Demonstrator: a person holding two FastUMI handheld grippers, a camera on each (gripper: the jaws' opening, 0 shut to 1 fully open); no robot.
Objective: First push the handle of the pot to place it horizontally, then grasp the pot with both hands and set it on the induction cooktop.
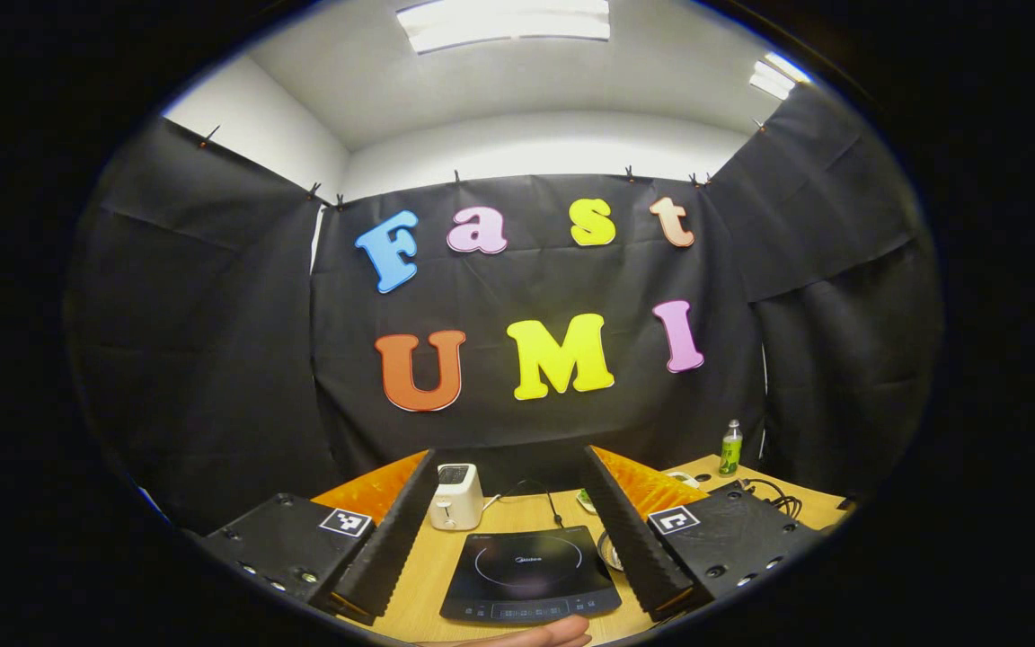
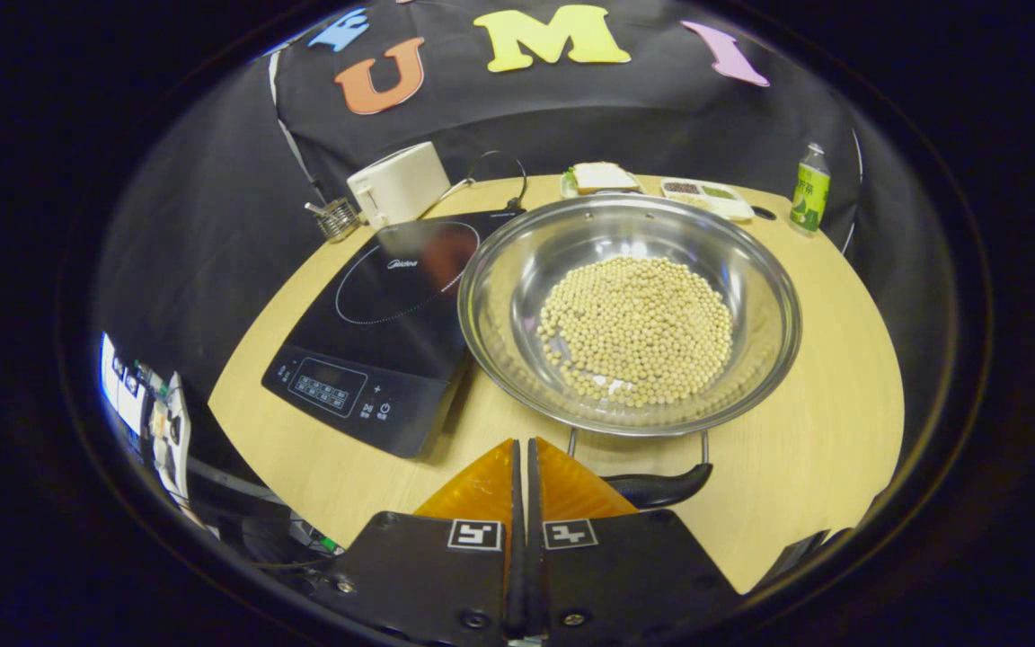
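A wide steel pot (image 2: 589, 235) holding soybeans (image 2: 636, 328) rests on the wooden table (image 2: 823, 431), its left rim overlapping the black induction cooktop (image 2: 383, 314). The pot's dark handle (image 2: 666, 490) lies level along the near rim on two wire legs. My right gripper (image 2: 522, 447) is shut with nothing in it, its tips just left of the handle and short of the rim. My left gripper (image 1: 510, 454) is held high and open, with the cooktop (image 1: 526, 571) framed between its fingers and a sliver of the pot (image 1: 609, 550) beside the right finger.
A white toaster (image 2: 398, 182) and a small wire holder (image 2: 335, 218) stand behind the cooktop. A plate with a sandwich (image 2: 601, 177), a tray of small dishes (image 2: 706, 195) and a green bottle (image 2: 809, 189) line the far edge. Part of a hand (image 1: 535, 636) shows below the cooktop.
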